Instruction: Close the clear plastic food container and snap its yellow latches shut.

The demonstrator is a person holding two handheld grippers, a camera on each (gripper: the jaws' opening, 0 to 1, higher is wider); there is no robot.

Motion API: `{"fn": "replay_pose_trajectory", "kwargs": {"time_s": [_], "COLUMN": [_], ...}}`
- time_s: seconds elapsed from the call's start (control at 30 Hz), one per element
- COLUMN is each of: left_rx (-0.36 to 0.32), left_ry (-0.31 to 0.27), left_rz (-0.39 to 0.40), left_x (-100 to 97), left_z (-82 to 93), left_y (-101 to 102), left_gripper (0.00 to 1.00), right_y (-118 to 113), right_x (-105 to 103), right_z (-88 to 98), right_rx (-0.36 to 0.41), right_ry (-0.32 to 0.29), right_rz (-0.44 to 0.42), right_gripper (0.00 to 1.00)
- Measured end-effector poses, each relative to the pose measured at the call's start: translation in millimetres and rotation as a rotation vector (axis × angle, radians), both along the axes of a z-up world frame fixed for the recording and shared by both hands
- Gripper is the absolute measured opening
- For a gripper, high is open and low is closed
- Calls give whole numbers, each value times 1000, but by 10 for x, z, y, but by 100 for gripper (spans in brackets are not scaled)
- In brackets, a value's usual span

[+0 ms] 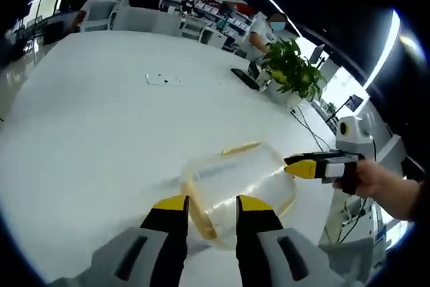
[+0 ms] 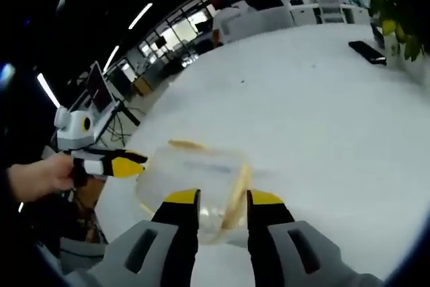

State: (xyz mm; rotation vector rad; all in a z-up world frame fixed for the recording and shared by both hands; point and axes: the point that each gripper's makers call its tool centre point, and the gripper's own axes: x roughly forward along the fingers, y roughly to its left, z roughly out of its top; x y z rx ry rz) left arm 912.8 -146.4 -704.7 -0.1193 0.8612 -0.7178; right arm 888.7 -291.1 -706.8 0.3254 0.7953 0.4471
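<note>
Container [image 1: 238,189] near desk [image 1: 101,132] edge: light, slick, thin-walled. Press yellow latches [image 1: 240,147], not walls. Left gripper [image 1: 212,204], right gripper [image 2: 224,198] part-open, empty.

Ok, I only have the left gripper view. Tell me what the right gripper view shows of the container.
Observer: A yellow latch runs along one side of the container, lined up between the jaws of the right gripper.
Operator: Now give me my left gripper's position.
Observer: The left gripper comes in from the left, tips by the container's edge, held by a hand.
Operator: Report what's behind it.
Observer: An open laptop on a stand.
</note>
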Motion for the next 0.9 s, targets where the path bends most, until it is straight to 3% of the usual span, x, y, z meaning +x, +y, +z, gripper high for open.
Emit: {"fn": "replay_pose_trajectory", "kwargs": {"time_s": [0.3, 0.53, 0.9], "left_rx": [43, 126, 168], "left_ry": [-57, -127, -181], "left_rz": [-85, -242, -416], "left_x": [27, -5, -90], "left_z": [134, 160, 151], "left_y": [-88, -224, -453], "left_gripper": [21, 20, 20], "right_y": [-5, 136, 232], "right_x": [56, 81, 137], "right_z": [80, 102, 70], "right_rx": [-42, -115, -131], "right_ry": [-40, -104, -122], "right_rz": [35, 153, 206], "right_gripper": [23, 24, 19]}}
